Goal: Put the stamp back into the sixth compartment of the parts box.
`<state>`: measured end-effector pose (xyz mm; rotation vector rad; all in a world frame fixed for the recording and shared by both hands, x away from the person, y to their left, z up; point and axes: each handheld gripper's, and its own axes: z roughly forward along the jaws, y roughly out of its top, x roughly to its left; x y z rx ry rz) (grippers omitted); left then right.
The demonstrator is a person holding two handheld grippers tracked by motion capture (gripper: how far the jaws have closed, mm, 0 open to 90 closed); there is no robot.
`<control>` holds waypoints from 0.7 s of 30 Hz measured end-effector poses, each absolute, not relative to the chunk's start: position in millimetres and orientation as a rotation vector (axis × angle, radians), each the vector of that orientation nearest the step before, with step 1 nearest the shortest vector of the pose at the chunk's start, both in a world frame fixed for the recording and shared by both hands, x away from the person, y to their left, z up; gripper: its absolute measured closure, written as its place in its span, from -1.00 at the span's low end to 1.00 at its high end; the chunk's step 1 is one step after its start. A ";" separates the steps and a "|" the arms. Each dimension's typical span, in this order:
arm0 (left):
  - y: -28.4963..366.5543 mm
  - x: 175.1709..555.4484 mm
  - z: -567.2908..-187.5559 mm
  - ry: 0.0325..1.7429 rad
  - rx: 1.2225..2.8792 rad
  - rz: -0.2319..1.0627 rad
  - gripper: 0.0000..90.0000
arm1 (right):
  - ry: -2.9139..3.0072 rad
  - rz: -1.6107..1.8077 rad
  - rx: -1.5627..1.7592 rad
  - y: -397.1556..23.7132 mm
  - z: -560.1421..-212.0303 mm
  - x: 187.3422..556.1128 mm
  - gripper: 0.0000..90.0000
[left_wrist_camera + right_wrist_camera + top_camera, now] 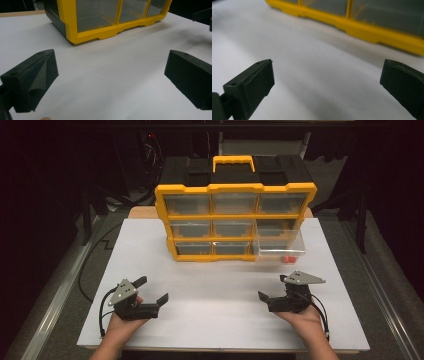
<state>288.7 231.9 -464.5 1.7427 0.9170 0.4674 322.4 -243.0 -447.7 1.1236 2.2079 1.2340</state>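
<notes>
Where seen from the high view, left gripper [152, 289] and right gripper [271, 286] resting low over the near half of the white table [220, 320], one at each side, well apart from each other, each held in a hand entering from the bottom edge; jaws of both spread wide, nothing between them. Farther back, standing upright on the table: yellow organizer [235, 220] with black body, yellow carry handle [233, 162] on top and three rows of three clear drawers. Bottom-right drawer [280, 249] pulled out toward the near side, projecting past the yellow frame, with a small red item [288, 259] inside at its front right corner; shape of that item too small to tell. Remaining drawers seated flush. Open drawer nearer to the right gripper than to the left, apart from both. From the left gripper view: two black jaws at the frame sides with bare white surface between them, plus the lower left corner of the organizer [75, 37] and its bottom row of clear fronts ahead; black side wall of the case visible, a detail hidden from above. Tip of the other gripper [203, 16] at the upper right edge. From the right gripper view: jaws likewise far apart over bare table, yellow base strip of the organizer [362, 30] running diagonally across the top, blurred; drawer contents not legible there.
</notes>
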 end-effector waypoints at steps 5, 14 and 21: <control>232.7 288.3 -464.3 0.922 1.739 0.465 -0.99 | 2.098 1.375 1.105 -247.8 -445.0 313.5 -1.00; 232.0 289.4 -465.0 0.925 1.734 0.478 -0.99 | 1.937 1.436 1.096 -264.7 -450.3 298.5 -0.99; 232.8 288.6 -465.7 0.941 1.725 0.494 -0.99 | 1.941 1.430 1.082 -263.6 -449.0 301.6 -1.00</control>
